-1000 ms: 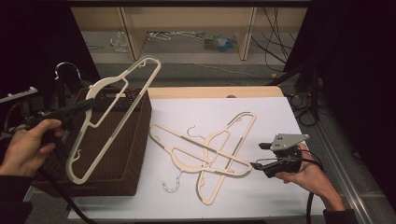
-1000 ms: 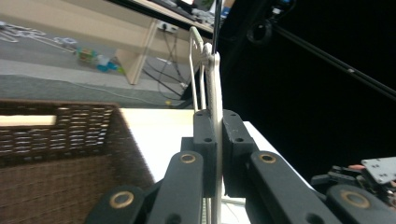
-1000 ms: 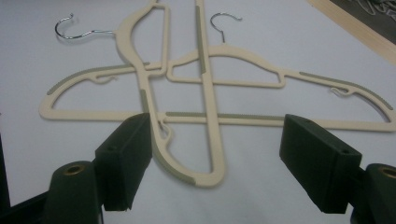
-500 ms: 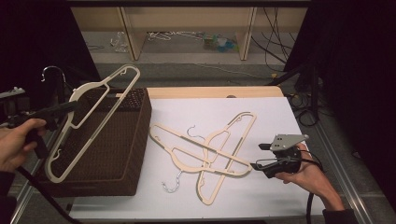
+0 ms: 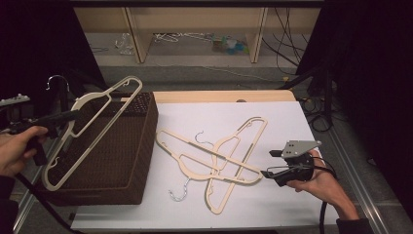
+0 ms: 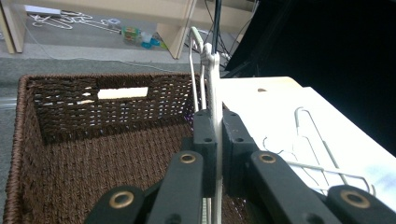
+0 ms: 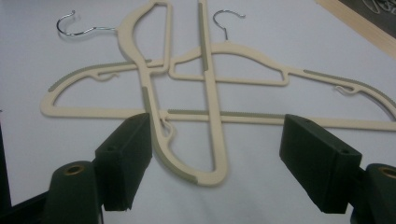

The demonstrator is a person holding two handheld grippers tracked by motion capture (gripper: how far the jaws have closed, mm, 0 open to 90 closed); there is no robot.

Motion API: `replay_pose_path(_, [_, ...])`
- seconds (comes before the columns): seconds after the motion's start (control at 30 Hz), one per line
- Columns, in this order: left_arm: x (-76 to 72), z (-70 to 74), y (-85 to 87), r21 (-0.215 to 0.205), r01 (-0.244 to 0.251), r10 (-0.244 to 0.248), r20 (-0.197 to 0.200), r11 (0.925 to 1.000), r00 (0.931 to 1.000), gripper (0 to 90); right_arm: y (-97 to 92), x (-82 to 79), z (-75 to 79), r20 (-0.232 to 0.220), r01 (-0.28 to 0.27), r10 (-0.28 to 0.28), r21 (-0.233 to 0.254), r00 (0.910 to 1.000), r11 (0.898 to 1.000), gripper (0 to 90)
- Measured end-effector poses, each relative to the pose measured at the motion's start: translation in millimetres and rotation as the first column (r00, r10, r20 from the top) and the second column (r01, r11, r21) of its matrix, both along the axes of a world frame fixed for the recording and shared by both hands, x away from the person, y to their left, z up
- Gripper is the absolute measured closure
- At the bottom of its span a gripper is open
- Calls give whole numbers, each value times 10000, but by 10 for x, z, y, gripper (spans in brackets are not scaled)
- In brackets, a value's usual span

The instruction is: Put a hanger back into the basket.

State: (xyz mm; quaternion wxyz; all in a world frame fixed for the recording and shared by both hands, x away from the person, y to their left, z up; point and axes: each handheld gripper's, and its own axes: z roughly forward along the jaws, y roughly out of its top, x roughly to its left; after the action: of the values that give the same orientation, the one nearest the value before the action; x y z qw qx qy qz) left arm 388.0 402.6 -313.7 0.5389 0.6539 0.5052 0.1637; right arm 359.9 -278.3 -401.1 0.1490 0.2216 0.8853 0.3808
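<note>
My left gripper [image 5: 75,116] is shut on a cream plastic hanger [image 5: 92,129] with a metal hook, and holds it tilted over the left side of a brown wicker basket [image 5: 129,161]. In the left gripper view the jaws [image 6: 215,140] pinch the hanger's thin bar [image 6: 212,74] above the empty basket [image 6: 93,154]. Two more cream hangers [image 5: 214,158] lie crossed on the white table [image 5: 292,122]. My right gripper [image 5: 267,163] rests at their right end. Its jaws [image 7: 219,161] stand open, with one hanger's curved end [image 7: 215,130] lying between them, untouched, across the other hanger [image 7: 252,81].
The basket stands at the table's left edge. A wooden strip [image 5: 224,96] borders the table's far side. Beyond it stands a wooden shelf frame [image 5: 258,34], with loose hangers [image 5: 180,36] and cables [image 5: 292,53] on the floor.
My left hand has carried the held hanger to the left and slightly down, toward the basket's left side. The right gripper and the two hangers on the table have stayed put.
</note>
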Motion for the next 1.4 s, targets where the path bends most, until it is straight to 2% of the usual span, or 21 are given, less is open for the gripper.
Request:
replay_pose_path(0.2, [89,-6,37,320,90,-91,18,9994,10000,857,0,10,-12,-22,-29,29,-30,10000,10000,261])
replay_pose_path(0.27, [107,-22,35,510,308,-312,72,9982,9995,857,2,8,-16,-28,-47,47,-21,10000,10000,261])
replay_pose_path(0.43, [132,-70,11,848,878,-871,-121,9925,9961,857,-14,10,-19,-140,-4,3,-82,9999,10000,261])
replay_pose_path(0.63, [146,-131,23,825,1032,-1012,-277,9912,9945,857,-17,14,-20,-43,-17,17,-9,10000,10000,261])
replay_pose_path(0.67, [162,-168,48,646,985,-959,-424,9930,9945,856,-17,15,-21,-58,-17,17,-34,10000,10000,261])
replay_pose_path(0.8, [187,-243,50,606,1228,-1188,-661,9906,9907,856,-17,14,-22,-132,-12,10,-108,9999,9999,261])
replay_pose_path(0.93, [214,-306,33,655,1163,-1100,-928,9911,9896,856,-16,14,-22,-130,-15,13,-120,9999,9999,261])
replay_pose_path(1.03, [240,-383,33,490,1067,-1011,-1052,9931,9893,855,-18,13,-19,-122,-22,21,-118,9999,9999,261])
replay_pose_path(1.2, [294,-501,-3,498,1028,-944,-1489,9935,9843,855,-17,11,-29,-111,14,-15,-106,9999,9999,261])
replay_pose_path(1.33, [337,-556,-16,719,875,-739,-1737,9936,9820,854,-16,12,-25,-170,-58,54,-183,9998,9998,261])
replay_pose_path(1.4, [377,-609,-22,1079,823,-590,-2031,9907,9774,854,-15,12,-25,-175,-65,61,-183,9998,9998,261])
